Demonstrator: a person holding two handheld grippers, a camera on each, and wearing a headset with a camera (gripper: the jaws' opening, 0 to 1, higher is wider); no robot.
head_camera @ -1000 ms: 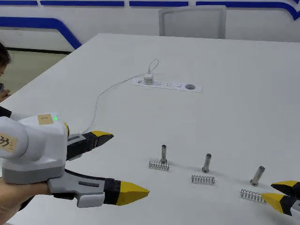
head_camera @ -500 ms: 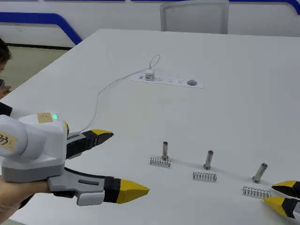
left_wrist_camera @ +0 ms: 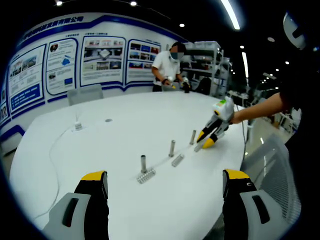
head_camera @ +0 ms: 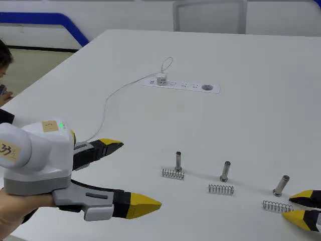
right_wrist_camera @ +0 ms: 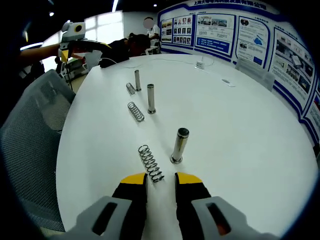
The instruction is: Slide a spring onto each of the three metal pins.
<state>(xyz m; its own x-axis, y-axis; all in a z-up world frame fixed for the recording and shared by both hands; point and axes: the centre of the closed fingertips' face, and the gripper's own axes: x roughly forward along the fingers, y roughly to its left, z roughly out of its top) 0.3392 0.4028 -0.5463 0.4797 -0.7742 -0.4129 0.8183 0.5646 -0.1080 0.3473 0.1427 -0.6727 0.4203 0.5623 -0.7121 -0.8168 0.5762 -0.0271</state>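
Three springs flat on the table [head_camera: 261,100], none on a pin.
The left spring [head_camera: 172,173], middle spring [head_camera: 220,189] and right spring [head_camera: 276,206] lie at 6 o'clock of the left pin [head_camera: 178,160], middle pin [head_camera: 225,170] and right pin [head_camera: 282,185]. In the head view the right gripper [head_camera: 299,207], at 4 o'clock, has jaws parted around the right spring's end; the left gripper [head_camera: 131,174], at 8 o'clock, gapes wide over bare table. A power strip [head_camera: 180,85] lies at 12 o'clock.
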